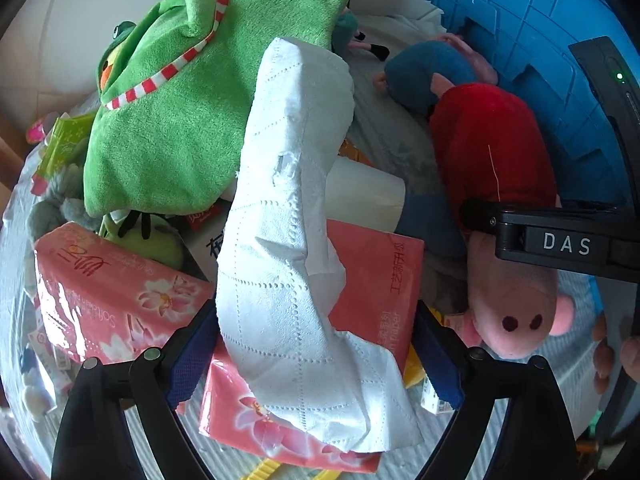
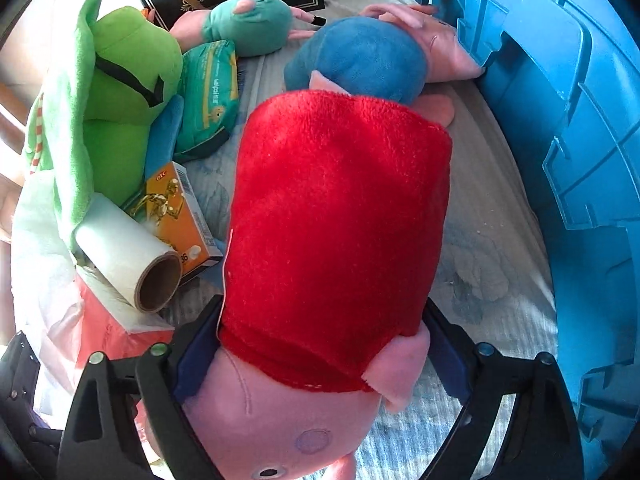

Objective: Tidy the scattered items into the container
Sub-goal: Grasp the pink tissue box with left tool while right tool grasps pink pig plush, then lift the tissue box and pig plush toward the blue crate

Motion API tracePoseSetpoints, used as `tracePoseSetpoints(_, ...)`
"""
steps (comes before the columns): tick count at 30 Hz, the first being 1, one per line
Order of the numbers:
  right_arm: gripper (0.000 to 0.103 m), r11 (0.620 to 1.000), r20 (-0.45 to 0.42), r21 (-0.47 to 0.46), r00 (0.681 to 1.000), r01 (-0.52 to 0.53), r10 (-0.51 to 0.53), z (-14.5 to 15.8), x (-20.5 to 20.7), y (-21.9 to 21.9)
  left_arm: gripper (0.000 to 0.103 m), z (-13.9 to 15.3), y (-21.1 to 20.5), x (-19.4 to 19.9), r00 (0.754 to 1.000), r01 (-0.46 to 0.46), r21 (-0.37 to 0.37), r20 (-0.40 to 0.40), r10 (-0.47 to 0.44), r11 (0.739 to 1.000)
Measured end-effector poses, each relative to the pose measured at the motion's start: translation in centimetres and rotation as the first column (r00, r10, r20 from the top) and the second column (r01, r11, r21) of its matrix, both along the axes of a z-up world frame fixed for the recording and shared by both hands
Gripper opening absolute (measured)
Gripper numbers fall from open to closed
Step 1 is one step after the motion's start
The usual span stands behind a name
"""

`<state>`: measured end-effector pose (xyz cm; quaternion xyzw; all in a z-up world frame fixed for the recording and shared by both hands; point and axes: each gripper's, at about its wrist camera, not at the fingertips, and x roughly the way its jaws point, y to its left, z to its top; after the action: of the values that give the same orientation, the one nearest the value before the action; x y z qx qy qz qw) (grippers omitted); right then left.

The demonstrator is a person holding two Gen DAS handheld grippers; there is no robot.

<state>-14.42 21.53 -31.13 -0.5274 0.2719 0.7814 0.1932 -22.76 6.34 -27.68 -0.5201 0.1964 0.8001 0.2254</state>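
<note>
Two views differ: only our left camera shows the toilet paper strip (image 1: pixel 288 208) over pink tissue packs (image 1: pixel 120 292); only our right shows a cardboard-core roll (image 2: pixel 128 264). Both grippers (image 1: pixel 316 356) (image 2: pixel 320 360) point steeply down, jaws spread, the right straddling the red-dressed pig plush (image 2: pixel 336 232) beside the blue crate (image 2: pixel 560 120).

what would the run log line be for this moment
left gripper: open over white tissue strip | right gripper: jaws around red-dressed pig plush, grip unclear | blue crate: beside plush
</note>
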Motion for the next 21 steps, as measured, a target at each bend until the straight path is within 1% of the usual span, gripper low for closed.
tracePoseSetpoints(1,0.088,1.000,0.000,-0.006,1.000,-0.007,0.007,-0.1,-0.1,0.0,0.090,0.0,0.2,0.0,1.000,0.004,0.000,-0.007,-0.004,1.000)
tracePoseSetpoints(3,0.084,1.000,0.000,0.000,1.000,-0.012,0.012,0.0,-0.2,-0.1,0.087,0.2,0.4,-0.1,1.000,0.008,0.003,-0.021,-0.007,1.000)
tracePoseSetpoints(5,0.079,1.000,-0.011,0.025,1.000,-0.015,0.015,0.7,0.2,-0.5,0.083,0.6,0.4,-0.2,1.000,0.002,0.014,-0.028,-0.002,1.000)
tracePoseSetpoints(9,0.076,0.998,-0.053,0.050,0.998,-0.023,0.025,2.6,1.4,-1.3,0.082,2.0,0.0,-0.3,0.998,-0.022,0.036,-0.057,0.024,0.999)
tracePoseSetpoints(13,0.076,0.994,-0.117,0.102,0.992,-0.030,0.042,6.0,2.6,-2.3,0.082,4.6,-0.4,0.0,0.996,-0.027,0.095,-0.084,0.035,0.995)
tracePoseSetpoints(16,0.076,0.987,-0.179,0.155,0.982,-0.031,0.059,9.1,3.5,-3.5,0.082,7.1,-0.5,0.8,0.987,-0.015,0.110,-0.160,0.033,0.994)
tracePoseSetpoints(17,0.076,0.985,-0.199,0.170,0.978,-0.031,0.065,10.2,3.7,-3.9,0.082,8.1,-1.1,1.3,0.982,-0.010,0.120,-0.185,0.032,0.993)
tracePoseSetpoints(21,0.076,0.966,-0.270,0.259,0.958,-0.021,0.093,15.1,5.0,-5.4,0.082,12.0,-2.2,2.2,0.962,-0.015,0.167,-0.266,0.060,0.986)
